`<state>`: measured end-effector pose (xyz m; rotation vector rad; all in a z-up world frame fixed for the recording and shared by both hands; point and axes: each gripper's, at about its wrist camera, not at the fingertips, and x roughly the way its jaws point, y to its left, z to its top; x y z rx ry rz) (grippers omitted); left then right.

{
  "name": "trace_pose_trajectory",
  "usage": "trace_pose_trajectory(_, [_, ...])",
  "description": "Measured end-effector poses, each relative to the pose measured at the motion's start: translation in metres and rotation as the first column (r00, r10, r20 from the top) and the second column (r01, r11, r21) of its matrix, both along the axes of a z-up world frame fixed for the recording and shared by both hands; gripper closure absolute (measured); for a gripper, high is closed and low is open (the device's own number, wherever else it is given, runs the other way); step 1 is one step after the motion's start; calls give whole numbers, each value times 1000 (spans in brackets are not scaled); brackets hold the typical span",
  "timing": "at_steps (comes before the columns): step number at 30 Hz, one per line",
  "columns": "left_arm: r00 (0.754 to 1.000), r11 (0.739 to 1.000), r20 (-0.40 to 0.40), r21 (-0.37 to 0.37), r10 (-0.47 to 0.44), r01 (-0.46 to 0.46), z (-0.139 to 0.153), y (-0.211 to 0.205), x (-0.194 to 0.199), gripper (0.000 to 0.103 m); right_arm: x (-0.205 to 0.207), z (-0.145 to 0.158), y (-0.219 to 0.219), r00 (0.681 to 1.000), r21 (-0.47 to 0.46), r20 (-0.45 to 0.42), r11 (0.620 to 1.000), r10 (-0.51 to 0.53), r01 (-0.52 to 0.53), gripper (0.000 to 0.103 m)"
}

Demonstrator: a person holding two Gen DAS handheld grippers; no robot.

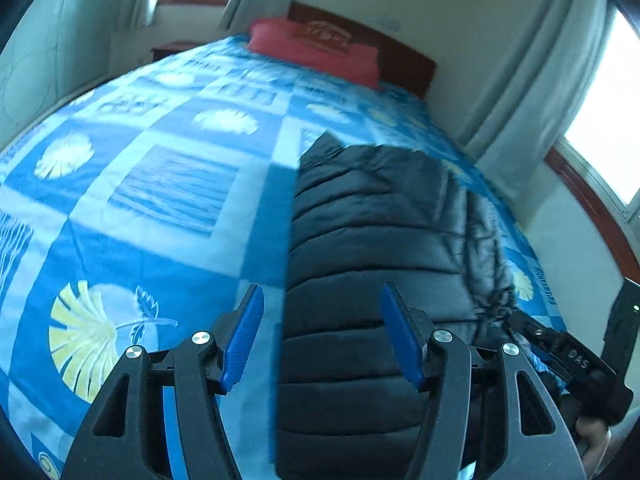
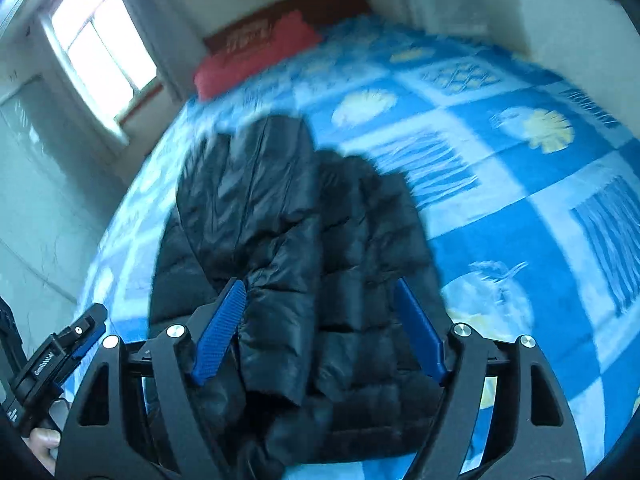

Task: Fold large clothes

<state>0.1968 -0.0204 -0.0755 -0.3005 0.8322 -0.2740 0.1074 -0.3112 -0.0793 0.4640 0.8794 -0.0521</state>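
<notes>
A black puffer jacket [image 2: 304,264] lay along the near edge of a blue patterned bed [image 1: 160,208], one sleeve folded over its body. We held our left gripper [image 1: 322,336] and right gripper [image 2: 320,332] above it, jaws apart and empty, seemingly ready to grip.

Quick count: one black jacket [image 1: 372,264] on one bed [image 1: 168,184], one red pillow [image 1: 316,50] up top, one headboard [image 1: 404,58]. Two tools, left [image 1: 322,334] and right [image 2: 320,330], four blue pads total. Windows: two in the left view.
</notes>
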Motion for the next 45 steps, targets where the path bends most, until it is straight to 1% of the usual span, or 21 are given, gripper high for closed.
trace_pose_trajectory(1, [1000, 1000, -9, -4, 0, 0, -3, 1, 1, 43, 4, -4, 3, 1000, 12, -11, 1000, 21, -21, 58])
trace_pose_trajectory(2, [1000, 1000, -13, -8, -3, 2, -5, 3, 1, 43, 5, -4, 5, 1000, 0, -15, 1000, 25, -25, 70])
trace_pose_trajectory(5, [999, 999, -16, -14, -31, 30, -10, -2, 1, 43, 1, 1, -7, 1000, -17, 17, 1000, -9, 9, 79])
trace_pose_trajectory(8, [997, 997, -32, -16, -71, 70, -20, -13, 3, 43, -6, -9, -31, 998, -23, 7, 998, -66, 67, 81])
trace_pose_trajectory(9, [996, 996, -45, -17, -83, 82, -27, -18, 4, 43, -9, -19, -43, 996, -18, -10, 996, -87, 87, 81])
trace_pose_trajectory(11, [992, 994, -77, -23, -105, 104, -40, -26, 6, 43, -13, -36, -61, 994, 18, -33, 994, -105, 106, 81])
trace_pose_trajectory(12, [990, 993, -84, -36, -116, 114, -46, -29, 7, 40, -15, -49, -69, 993, 55, -45, 992, -110, 112, 81])
trace_pose_trajectory(15, [987, 992, -99, -37, -128, 124, -62, -39, 12, 36, -16, -69, -78, 994, 92, -43, 990, -103, 107, 80])
trace_pose_trajectory(20, [982, 988, -113, -27, -151, 149, -77, -53, 20, 36, -17, -80, -84, 994, 123, -34, 987, -103, 106, 80])
trace_pose_trajectory(22, [982, 988, -108, -42, -155, 152, -76, -52, 18, 38, -19, -78, -83, 994, 125, -33, 987, -101, 104, 79])
trace_pose_trajectory(24, [984, 988, -99, -31, -151, 149, -72, -49, 15, 38, -22, -68, -80, 995, 100, -27, 990, -94, 97, 75])
trace_pose_trajectory(26, [986, 989, -79, -25, -144, 142, -65, -44, 10, 38, -27, -56, -78, 994, 64, -16, 992, -106, 107, 64])
trace_pose_trajectory(28, [988, 990, -62, -29, -138, 136, -59, -40, 3, 38, -40, -38, -71, 993, 11, 14, 993, -118, 118, 57])
trace_pose_trajectory(29, [990, 991, -46, -29, -131, 130, -55, -36, -2, 38, -43, -32, -69, 993, -2, 23, 993, -118, 118, 57])
trace_pose_trajectory(34, [993, 991, -11, -71, -114, 113, -40, -24, -22, 38, -73, 15, -41, 986, -89, 131, 990, -99, 111, 58])
trace_pose_trajectory(37, [989, 986, -24, -95, -143, 140, -40, -27, -24, 38, -79, 25, -18, 989, -85, 147, 996, 2, 11, 79])
trace_pose_trajectory(38, [987, 983, -39, -97, -158, 154, -43, -31, -24, 38, -79, 21, -11, 991, -80, 128, 996, 41, -31, 79])
trace_pose_trajectory(40, [983, 982, -66, -98, -170, 163, -50, -37, -23, 38, -79, 7, -4, 995, -104, 78, 993, 64, -55, 82])
trace_pose_trajectory(42, [976, 980, -108, -84, -189, 180, -62, -46, -18, 38, -75, -15, -7, 999, -136, 11, 990, 41, -40, 82])
trace_pose_trajectory(44, [974, 981, -119, -41, -194, 191, -71, -55, -15, 38, -69, -44, -17, 999, -117, -29, 993, 25, -28, 82])
trace_pose_trajectory(45, [972, 980, -124, -40, -201, 197, -75, -57, -13, 38, -67, -58, -23, 999, -98, -31, 995, 19, -22, 82])
